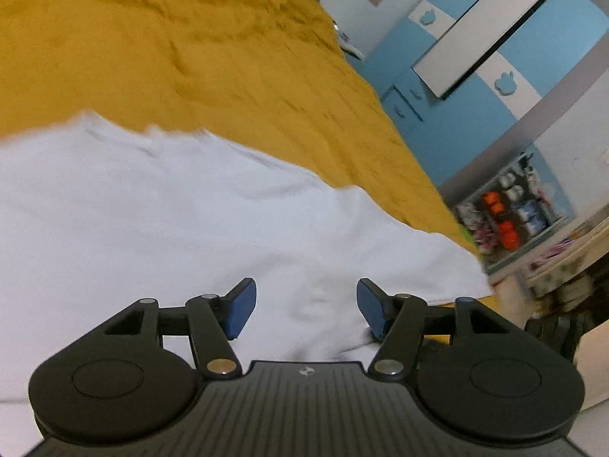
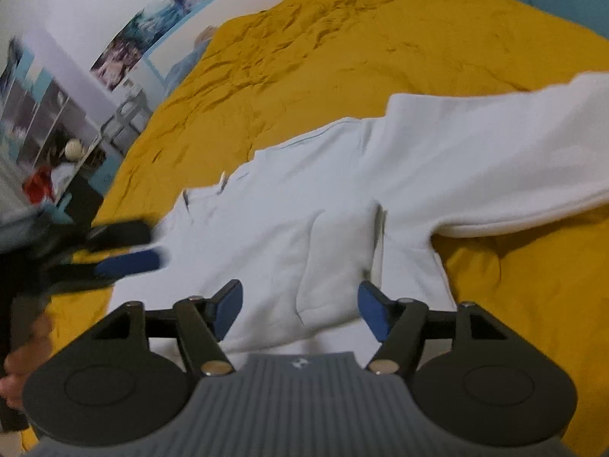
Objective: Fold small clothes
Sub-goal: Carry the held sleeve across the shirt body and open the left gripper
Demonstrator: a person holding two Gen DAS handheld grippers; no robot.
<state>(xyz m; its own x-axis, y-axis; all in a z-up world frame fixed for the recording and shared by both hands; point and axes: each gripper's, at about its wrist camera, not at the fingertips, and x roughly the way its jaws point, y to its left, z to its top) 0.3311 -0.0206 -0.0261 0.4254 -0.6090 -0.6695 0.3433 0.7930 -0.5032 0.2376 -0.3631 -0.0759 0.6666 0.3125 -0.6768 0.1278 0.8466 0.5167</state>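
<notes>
Here, at the far left of the right wrist view, the left gripper (image 2: 125, 245) is seen blurred beside a hand (image 2: 23, 358), its blue pads (image 2: 131, 261) apart and hovering at the left edge of a white garment (image 2: 323, 205); nothing is seen between them. In its own view the left gripper (image 1: 306, 306) is shown with jaws set wide and only white cloth (image 1: 190, 221) lying beneath the gap, not pinched. Further right, the right gripper (image 2: 300, 310) is likewise held wide, poised over the near hem of the garment, where a pouch-like front pocket (image 2: 335, 266) can be made out; no fabric is gripped.

The garment is spread on a mustard-yellow bedspread (image 2: 342, 57), near the front edge of the bed. It is judged to be a soft, thick, long-sleeved top, perhaps a hooded sweatshirt, though the upper part is too blurred to be sure. One sleeve (image 2: 514, 160) is seen to have been laid across at the right, bulging upward rather than lying flat, and the body is creased.

The fold is judged to be at an early or middle stage: a sleeve appears turned in, while the body has not yet been doubled and the other side cannot be judged. A fresh grasp at the hem is probably called for.
</notes>
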